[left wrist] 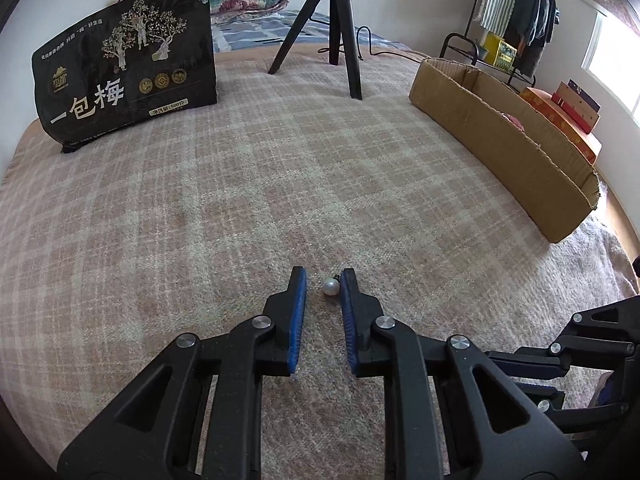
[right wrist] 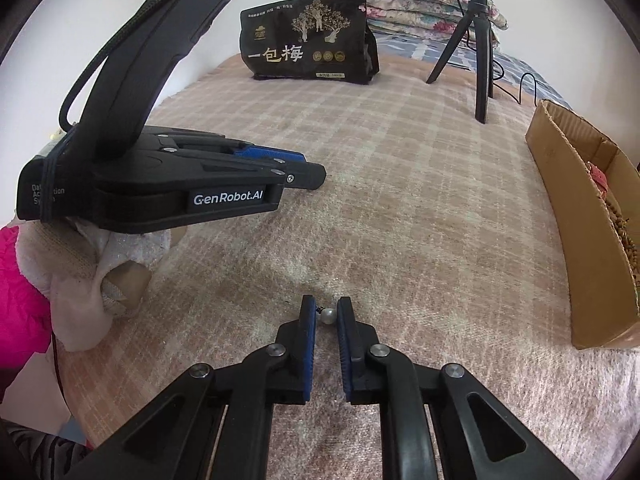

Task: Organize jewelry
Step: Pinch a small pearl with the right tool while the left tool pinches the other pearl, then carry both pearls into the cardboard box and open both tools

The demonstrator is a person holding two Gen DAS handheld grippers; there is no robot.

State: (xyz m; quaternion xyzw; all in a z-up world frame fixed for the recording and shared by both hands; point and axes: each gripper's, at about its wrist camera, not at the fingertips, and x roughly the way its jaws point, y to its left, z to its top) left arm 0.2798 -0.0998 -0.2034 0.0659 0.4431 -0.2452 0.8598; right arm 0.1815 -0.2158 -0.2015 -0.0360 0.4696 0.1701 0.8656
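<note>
A small white pearl earring [left wrist: 331, 287] lies on the plaid blanket between my left gripper's [left wrist: 323, 280] blue-padded fingers, touching the right pad; the jaws stand open around it. In the right wrist view a like pearl earring [right wrist: 328, 315] lies between the tips of my right gripper [right wrist: 325, 310], whose jaws are narrowly open around it. Whether these are one earring or two cannot be told. The left gripper [right wrist: 308, 174] shows at the left in the right wrist view. A cardboard box [left wrist: 500, 136] with beads and a pink item stands at the right [right wrist: 580, 216].
A black snack bag [left wrist: 124, 64] stands at the back of the bed, also seen in the right wrist view [right wrist: 310, 40]. A black tripod [left wrist: 336, 28] stands behind the middle, with folded quilts [right wrist: 420, 0] beyond. A clothes rack [left wrist: 516, 16] is at the far right.
</note>
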